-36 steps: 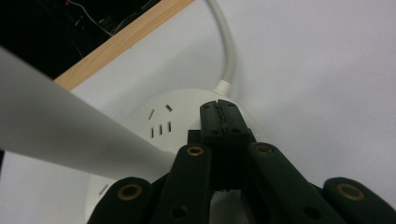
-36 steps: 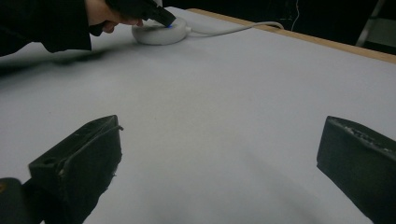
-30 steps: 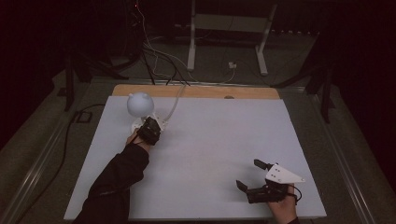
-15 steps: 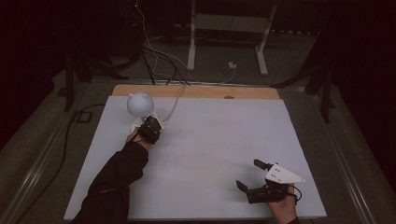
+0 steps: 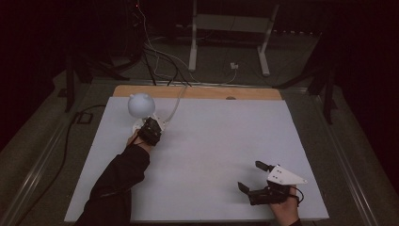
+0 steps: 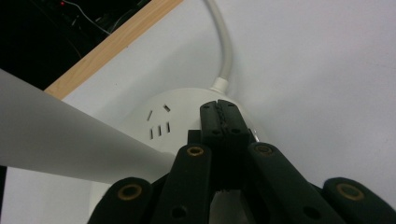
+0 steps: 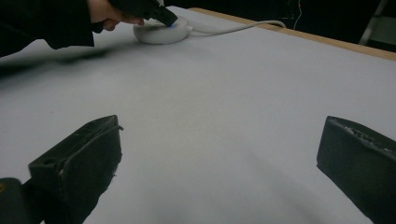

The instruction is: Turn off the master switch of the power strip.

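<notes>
You are working in a dim lab or recording studio: a white table (image 5: 211, 155) with a wooden edge sits on a grey floor. Behind it, loose cables (image 5: 155, 56) trail past a white metal stand (image 5: 226, 28) into darkness.

Dim room, far end almost black. White tabletop (image 5: 226, 141) with wooden strip (image 5: 197, 92) along far edge. Grey floor (image 5: 42, 146) around it. White metal stand (image 5: 230, 28) behind table, loose cables (image 5: 160, 61) on floor, black legs (image 5: 70, 80) at left.
</notes>
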### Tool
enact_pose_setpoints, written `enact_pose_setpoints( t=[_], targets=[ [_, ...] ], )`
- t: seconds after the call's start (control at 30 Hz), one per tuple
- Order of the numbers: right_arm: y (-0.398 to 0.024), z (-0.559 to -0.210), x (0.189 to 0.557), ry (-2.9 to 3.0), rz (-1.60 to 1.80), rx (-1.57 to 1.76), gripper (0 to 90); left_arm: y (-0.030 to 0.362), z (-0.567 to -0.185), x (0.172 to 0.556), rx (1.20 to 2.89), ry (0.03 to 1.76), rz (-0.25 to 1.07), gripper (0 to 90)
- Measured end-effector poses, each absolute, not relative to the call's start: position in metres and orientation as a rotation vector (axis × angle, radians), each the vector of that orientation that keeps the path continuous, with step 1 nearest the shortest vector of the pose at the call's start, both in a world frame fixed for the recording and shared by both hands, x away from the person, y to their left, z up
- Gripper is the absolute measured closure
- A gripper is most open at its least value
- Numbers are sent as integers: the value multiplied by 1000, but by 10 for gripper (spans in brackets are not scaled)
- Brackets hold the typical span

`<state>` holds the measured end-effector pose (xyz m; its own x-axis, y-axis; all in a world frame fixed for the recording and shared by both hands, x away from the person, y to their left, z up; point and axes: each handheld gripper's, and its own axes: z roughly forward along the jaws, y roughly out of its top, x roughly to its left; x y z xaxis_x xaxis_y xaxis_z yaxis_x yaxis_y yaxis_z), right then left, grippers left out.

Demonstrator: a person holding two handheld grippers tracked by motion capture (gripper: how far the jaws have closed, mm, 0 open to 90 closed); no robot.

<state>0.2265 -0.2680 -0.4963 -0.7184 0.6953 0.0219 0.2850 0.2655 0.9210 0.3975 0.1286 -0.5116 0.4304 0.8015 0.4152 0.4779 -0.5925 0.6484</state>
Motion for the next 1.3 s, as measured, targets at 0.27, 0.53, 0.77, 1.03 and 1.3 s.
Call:
enact_pose_setpoints(
  t=[0.27, 0.53, 0.77, 1.03, 1.3],
  targets=[
    [-268, -496, 227, 2157, 1439, 891, 0, 130, -510, 399, 2237, 1105, 972, 900],
    [-268, -496, 226, 2151, 1441, 885, 0, 134, -508, 396, 2148, 1120, 892, 900],
    [-270, -495, 226, 2142, 1446, 889, 0, 118, -501, 389, 2163, 1053, 918, 900],
    [-270, -495, 226, 2144, 1449, 884, 0, 113, -487, 383, 2149, 1050, 887, 884],
    [-269, -495, 225, 2145, 1454, 880, 0, 112, -476, 373, 2128, 1041, 760, 630]
  ],
)
